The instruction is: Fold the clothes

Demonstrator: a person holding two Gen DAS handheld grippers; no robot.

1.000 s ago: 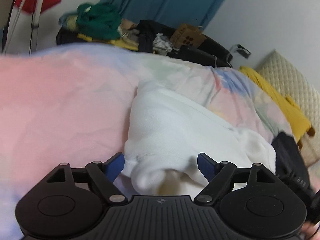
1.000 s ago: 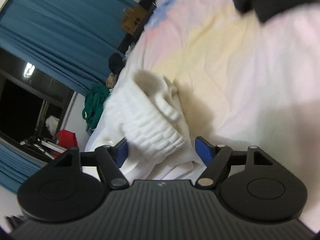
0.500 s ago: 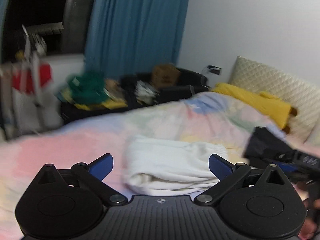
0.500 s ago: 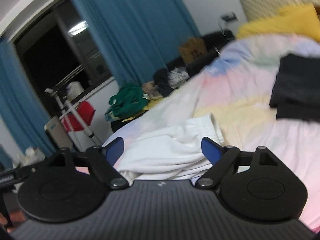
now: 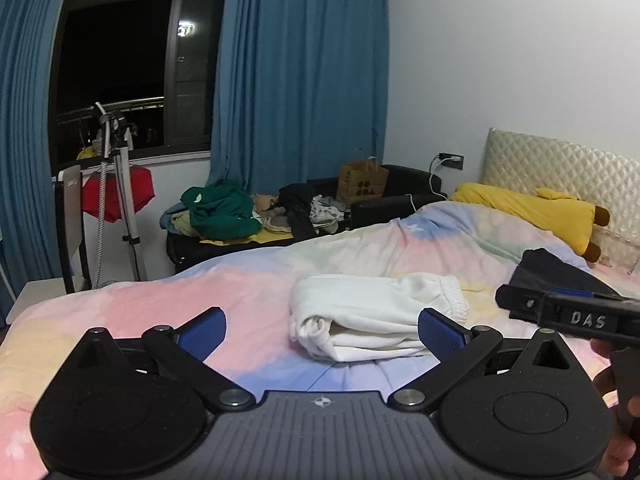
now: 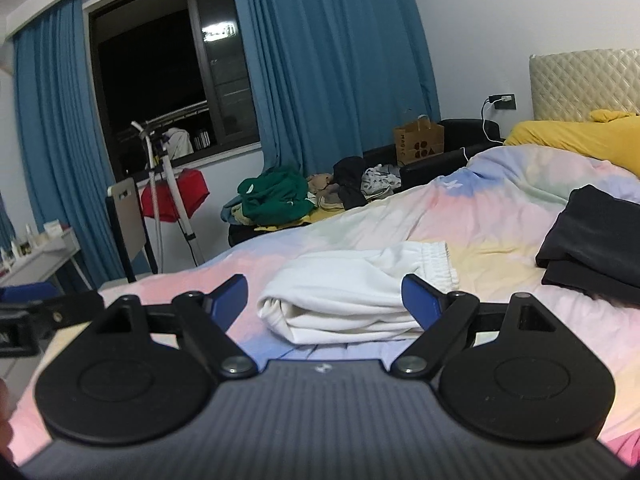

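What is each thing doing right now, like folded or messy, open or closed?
white pants: folded, lying on the bed
black clothes: folded, stacked on the bed
left claw: open, holding nothing
right claw: open, holding nothing
curtains: pulled apart
green clothes: messy pile

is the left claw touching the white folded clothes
Apart. In the left wrist view the left claw stands open, and the white folded clothes lie on the bedspread beyond its pads, with nothing gripped.
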